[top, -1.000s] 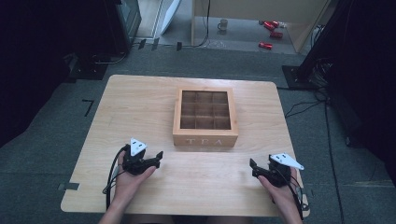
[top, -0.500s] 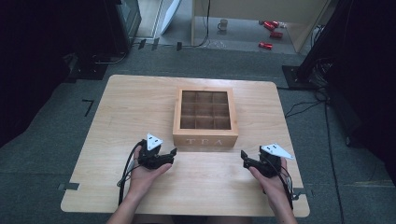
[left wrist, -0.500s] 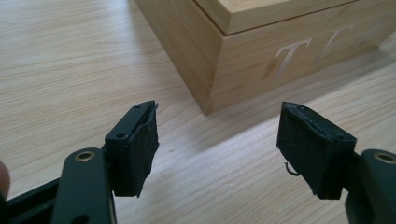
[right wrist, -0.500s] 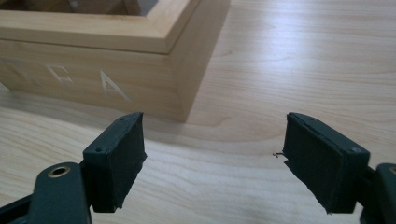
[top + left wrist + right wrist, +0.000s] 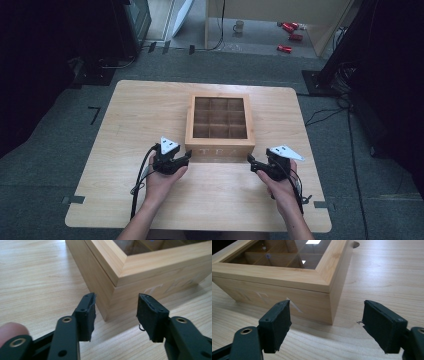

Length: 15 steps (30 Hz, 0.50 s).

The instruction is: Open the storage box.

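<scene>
Grippers flank the wooden tea box (image 5: 220, 124) mid-table (image 5: 130, 115): left gripper (image 5: 116, 312), jaws just narrowing, stands parted at its near-left corner, gripping nothing; right gripper (image 5: 325, 323) gapes empty at the near-right corner.

The wooden box (image 5: 220, 125) is placed on the table (image 5: 125, 115), near its middle. The left gripper (image 5: 186, 158) is held just beside the box's near left corner, the right gripper (image 5: 250, 162) just beside its near right corner
</scene>
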### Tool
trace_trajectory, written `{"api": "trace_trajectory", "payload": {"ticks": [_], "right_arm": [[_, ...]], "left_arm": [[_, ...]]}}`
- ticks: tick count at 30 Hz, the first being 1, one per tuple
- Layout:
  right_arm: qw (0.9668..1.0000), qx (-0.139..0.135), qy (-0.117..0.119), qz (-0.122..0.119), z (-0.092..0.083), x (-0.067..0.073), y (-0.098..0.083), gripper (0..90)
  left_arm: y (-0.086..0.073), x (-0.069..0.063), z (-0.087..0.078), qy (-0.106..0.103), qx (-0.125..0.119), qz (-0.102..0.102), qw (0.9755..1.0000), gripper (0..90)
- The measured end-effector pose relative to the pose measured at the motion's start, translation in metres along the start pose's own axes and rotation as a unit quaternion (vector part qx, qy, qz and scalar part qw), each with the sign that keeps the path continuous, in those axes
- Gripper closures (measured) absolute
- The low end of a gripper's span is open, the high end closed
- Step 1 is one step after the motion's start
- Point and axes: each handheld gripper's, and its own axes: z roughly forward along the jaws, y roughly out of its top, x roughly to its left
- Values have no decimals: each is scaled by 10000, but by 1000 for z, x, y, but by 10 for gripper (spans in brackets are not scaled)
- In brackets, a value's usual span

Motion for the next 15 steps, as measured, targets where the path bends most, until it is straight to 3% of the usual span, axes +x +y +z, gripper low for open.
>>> {"api": "trace_trajectory", "payload": {"ticks": [4, 8, 15], "right_arm": [[10000, 6, 38, -32, 3, 2, 3, 254], [9998, -63, 113, -118, 8, 3, 8, 298], [9998, -74, 159, -103, 14, -2, 13, 325]], "left_arm": [[3, 1, 1, 5, 11, 8, 10000, 554], [5, 2, 5, -97, 21, -113, 9999, 619], [10, 0, 7, -189, 62, -94, 9998, 643]]}}
